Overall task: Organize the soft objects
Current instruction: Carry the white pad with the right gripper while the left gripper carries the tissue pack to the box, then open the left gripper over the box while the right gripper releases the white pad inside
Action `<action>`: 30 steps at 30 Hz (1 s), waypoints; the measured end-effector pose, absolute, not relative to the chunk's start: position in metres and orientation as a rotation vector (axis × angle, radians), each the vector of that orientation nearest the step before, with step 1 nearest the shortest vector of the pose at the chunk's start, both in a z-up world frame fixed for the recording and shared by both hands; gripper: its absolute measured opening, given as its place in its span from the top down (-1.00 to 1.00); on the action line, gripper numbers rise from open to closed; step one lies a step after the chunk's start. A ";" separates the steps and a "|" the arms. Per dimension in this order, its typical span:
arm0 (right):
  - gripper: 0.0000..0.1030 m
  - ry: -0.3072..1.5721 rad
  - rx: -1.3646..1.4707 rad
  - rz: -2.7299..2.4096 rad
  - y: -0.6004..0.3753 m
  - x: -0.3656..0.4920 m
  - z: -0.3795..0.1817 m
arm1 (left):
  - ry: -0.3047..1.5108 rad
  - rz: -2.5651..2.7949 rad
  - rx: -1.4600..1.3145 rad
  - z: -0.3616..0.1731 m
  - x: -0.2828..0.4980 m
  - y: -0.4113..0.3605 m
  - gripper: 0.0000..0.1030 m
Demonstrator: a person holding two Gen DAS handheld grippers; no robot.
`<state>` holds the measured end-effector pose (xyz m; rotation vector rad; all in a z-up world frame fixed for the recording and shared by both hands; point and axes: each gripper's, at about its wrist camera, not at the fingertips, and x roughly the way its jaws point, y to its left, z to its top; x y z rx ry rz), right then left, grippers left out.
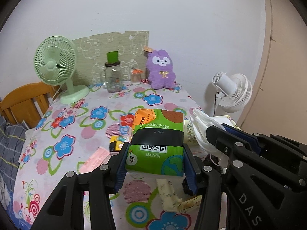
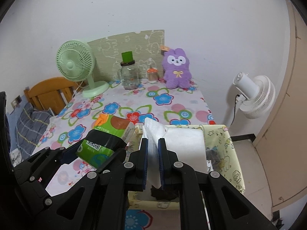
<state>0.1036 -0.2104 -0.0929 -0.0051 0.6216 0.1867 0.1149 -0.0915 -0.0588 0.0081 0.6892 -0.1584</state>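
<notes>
My left gripper (image 1: 155, 164) is shut on a green tissue pack (image 1: 157, 136) and holds it above the flowered table (image 1: 63, 126). The pack also shows in the right wrist view (image 2: 107, 140), left of my right gripper. My right gripper (image 2: 153, 153) is shut on a white soft cloth (image 2: 172, 140) and holds it over a pale yellow fabric bin (image 2: 230, 153) at the table's right edge. The cloth (image 1: 203, 126) and the right gripper (image 1: 216, 132) also show in the left wrist view. A purple plush rabbit (image 1: 162, 69) sits at the back of the table.
A green desk fan (image 1: 55, 65), a glass jar with a green lid (image 1: 113, 76) and a small bottle (image 1: 135, 76) stand at the back. A pink packet (image 1: 96, 159) and a yellow item (image 1: 117, 143) lie on the table. A white fan (image 1: 234, 92) stands right; a wooden chair (image 1: 25, 103) left.
</notes>
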 end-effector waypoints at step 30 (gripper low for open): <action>0.69 0.685 0.063 0.142 -0.260 0.137 -0.133 | 0.755 -0.224 0.100 -0.093 0.142 -0.141 -0.31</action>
